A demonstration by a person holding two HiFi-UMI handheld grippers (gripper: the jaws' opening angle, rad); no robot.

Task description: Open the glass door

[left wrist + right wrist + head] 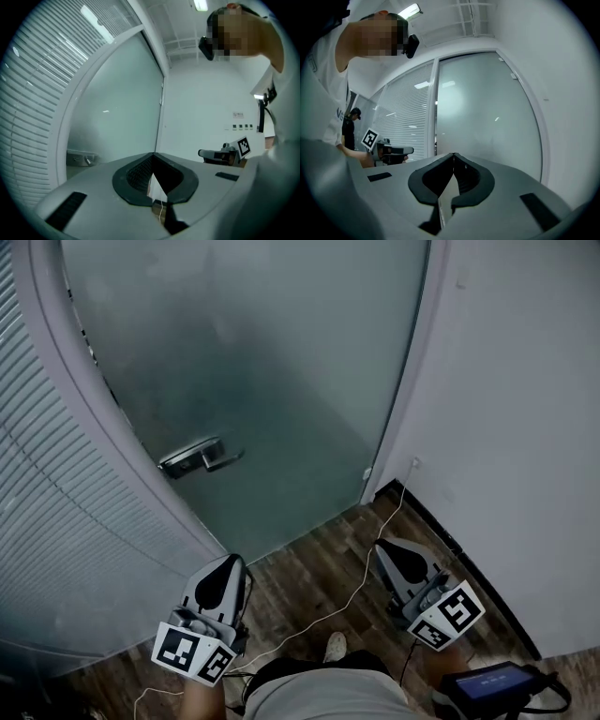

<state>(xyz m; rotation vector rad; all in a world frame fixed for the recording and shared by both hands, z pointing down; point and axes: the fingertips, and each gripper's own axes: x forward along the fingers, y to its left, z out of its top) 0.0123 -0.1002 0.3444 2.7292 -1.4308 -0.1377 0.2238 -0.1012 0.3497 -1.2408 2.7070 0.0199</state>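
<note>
Ahead of both sets of fingers in the head view, the glass door (253, 381) is standing in its frame, apparently shut. Its handle (199, 458) is sitting above and slightly left of the left gripper (228, 566), the lever lying roughly level and pointing right. The right gripper (386, 549) is hovering well apart from the handle, closer to the wall (506, 381), so the left gripper is looking like the nearer one for the reach.

Left of the fingers in the left gripper view, the handle (77, 158) is showing low on the door (117, 108). The left gripper (153, 155) is pointing past it, fingers meeting at their tips with nothing between them.

Beyond the fingers in the right gripper view, only frosted door glass (487, 108) is showing, with no handle. The right gripper (453, 156) is holding its fingers closed and empty.
</note>
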